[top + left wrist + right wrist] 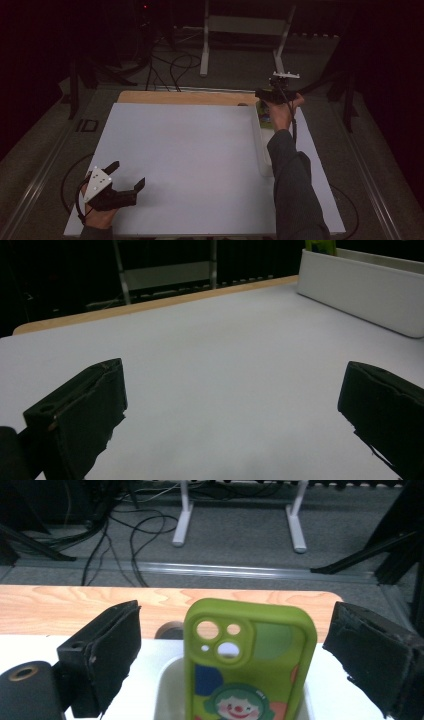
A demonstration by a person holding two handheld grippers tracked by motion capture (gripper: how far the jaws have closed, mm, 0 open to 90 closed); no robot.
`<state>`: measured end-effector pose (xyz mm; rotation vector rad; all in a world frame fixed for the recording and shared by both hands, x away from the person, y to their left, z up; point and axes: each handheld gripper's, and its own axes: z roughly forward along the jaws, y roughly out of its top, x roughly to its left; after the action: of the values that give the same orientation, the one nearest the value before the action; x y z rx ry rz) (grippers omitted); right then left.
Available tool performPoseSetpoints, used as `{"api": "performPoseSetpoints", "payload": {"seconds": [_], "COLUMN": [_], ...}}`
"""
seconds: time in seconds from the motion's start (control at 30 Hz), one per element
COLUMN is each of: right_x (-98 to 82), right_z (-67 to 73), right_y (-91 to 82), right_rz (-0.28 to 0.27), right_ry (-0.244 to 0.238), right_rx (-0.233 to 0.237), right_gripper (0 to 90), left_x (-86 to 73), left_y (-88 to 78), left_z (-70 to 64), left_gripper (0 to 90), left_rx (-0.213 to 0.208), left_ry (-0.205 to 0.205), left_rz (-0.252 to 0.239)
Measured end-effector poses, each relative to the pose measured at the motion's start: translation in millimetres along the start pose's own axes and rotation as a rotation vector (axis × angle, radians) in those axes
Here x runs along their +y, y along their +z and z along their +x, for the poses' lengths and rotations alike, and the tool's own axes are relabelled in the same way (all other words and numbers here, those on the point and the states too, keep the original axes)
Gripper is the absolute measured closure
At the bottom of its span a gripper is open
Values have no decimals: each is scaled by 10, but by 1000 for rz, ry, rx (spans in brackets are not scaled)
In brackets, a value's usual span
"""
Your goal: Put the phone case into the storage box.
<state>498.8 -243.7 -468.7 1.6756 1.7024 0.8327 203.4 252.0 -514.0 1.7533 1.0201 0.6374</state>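
Right gripper view shows the right gripper (230, 650) with its jaws wide apart, one on each side of the green phone case (250, 660), not touching it. The case stands up in the white bin (263, 145) at the far right of the table (190, 160). To grab well, keep the case in the middle and squeeze slowly. The left gripper (127, 175) rests open, near the front.
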Motion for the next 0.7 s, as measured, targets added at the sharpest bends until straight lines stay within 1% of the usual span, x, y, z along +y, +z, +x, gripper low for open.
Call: {"api": "performPoseSetpoints", "payload": {"seconds": [0.03,0.07,0.1,0.13,0.17,0.2,0.23,0.27,0.3,0.33,0.4,0.53,0.6,0.63,0.67,0.7], "right_x": [-8,-8,-17,-17,-35,-42,-65,-65,-80,-123,-180,-317,-373,-418,-418,-441], "right_z": [8,8,15,15,14,14,5,5,1,-15,-23,-35,-34,-27,-27,-17], "right_y": [-35,-35,-80,-80,-133,-146,-185,-185,-205,-255,-318,-475,-542,-606,-606,-641], "right_rz": [0,0,-11,-11,-23,-28,-39,-39,-44,-51,-52,-74,-77,-80,-80,-86], "right_ry": [-10,-10,-26,-26,-31,-28,-27,-27,-22,-12,-15,-24,-31,-45,-45,-51], "right_rx": [23,23,47,47,63,68,84,84,93,127,149,220,241,259,259,266], "right_gripper": [75,75,77,77,79,81,82,82,82,86,86,86,86,86,86,87], "left_x": [1,1,3,3,6,6,8,8,8,8,7,4,2,2,2,0], "left_y": [1,1,2,2,2,2,3,3,4,5,10,21,22,24,24,31], "left_z": [1,1,-1,-1,-6,-6,-7,-7,-6,-6,-6,-8,-12,-13,-13,-15], "left_gripper": [0,0,0,0,0,0,0,0,0,0,0,0,0,0,0,0], "left_rx": [0,0,1,1,1,1,0,0,0,-2,-1,-5,-8,-9,-9,-14], "left_ry": [1,1,2,2,1,1,1,1,3,4,3,2,5,5,5,4], "left_rz": [1,1,1,1,0,0,-1,-1,2,3,4,13,19,20,20,24]}}
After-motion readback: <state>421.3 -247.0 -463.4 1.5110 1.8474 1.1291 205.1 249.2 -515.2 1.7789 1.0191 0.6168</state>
